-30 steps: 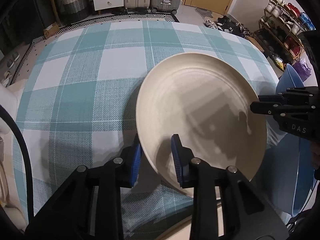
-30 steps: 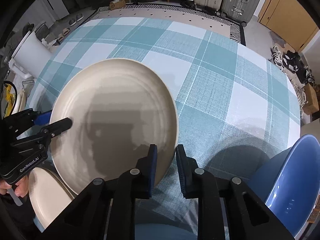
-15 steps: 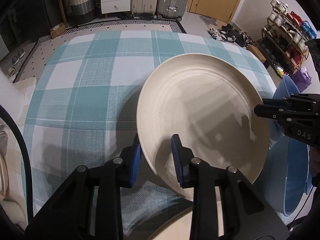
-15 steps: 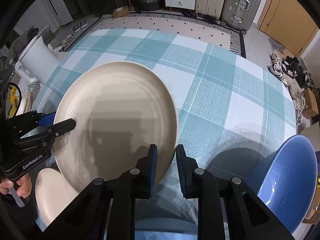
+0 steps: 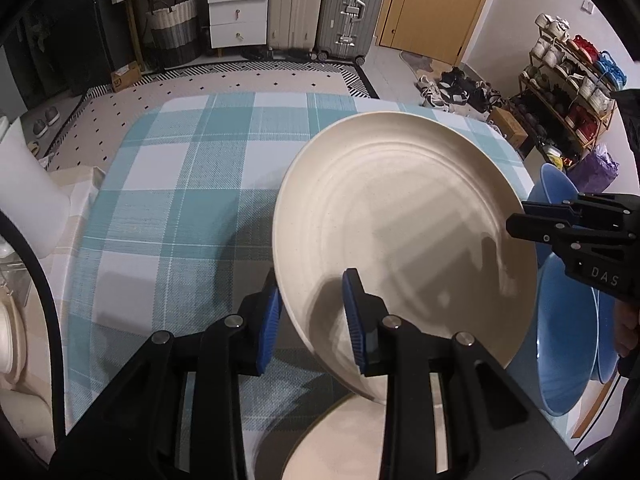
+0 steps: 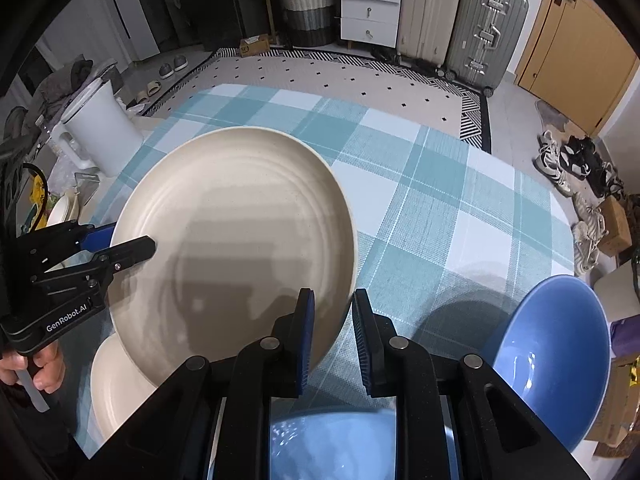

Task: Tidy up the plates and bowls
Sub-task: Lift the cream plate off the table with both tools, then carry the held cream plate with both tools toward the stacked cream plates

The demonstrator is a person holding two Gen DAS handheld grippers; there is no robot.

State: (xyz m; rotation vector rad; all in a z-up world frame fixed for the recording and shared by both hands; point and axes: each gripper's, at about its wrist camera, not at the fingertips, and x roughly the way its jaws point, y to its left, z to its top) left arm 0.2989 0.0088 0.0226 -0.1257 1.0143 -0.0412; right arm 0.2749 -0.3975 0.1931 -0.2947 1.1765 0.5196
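Two grippers are carrying one cream plate above the checked tablecloth

The left gripper [image 5: 312,316] and right gripper [image 6: 332,332] are each pinching the rim of the large plate [image 6: 236,240] from opposite sides; uneven lifting may be tilting it, so it could slip onto the smaller plate [image 6: 116,384] underneath.

Second cream plate [image 5: 340,440] perhaps half hidden

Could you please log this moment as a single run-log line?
left gripper: shut on cream plate rim | right gripper: shut on opposite rim | plate: held above checked tablecloth | blue bowl: untouched
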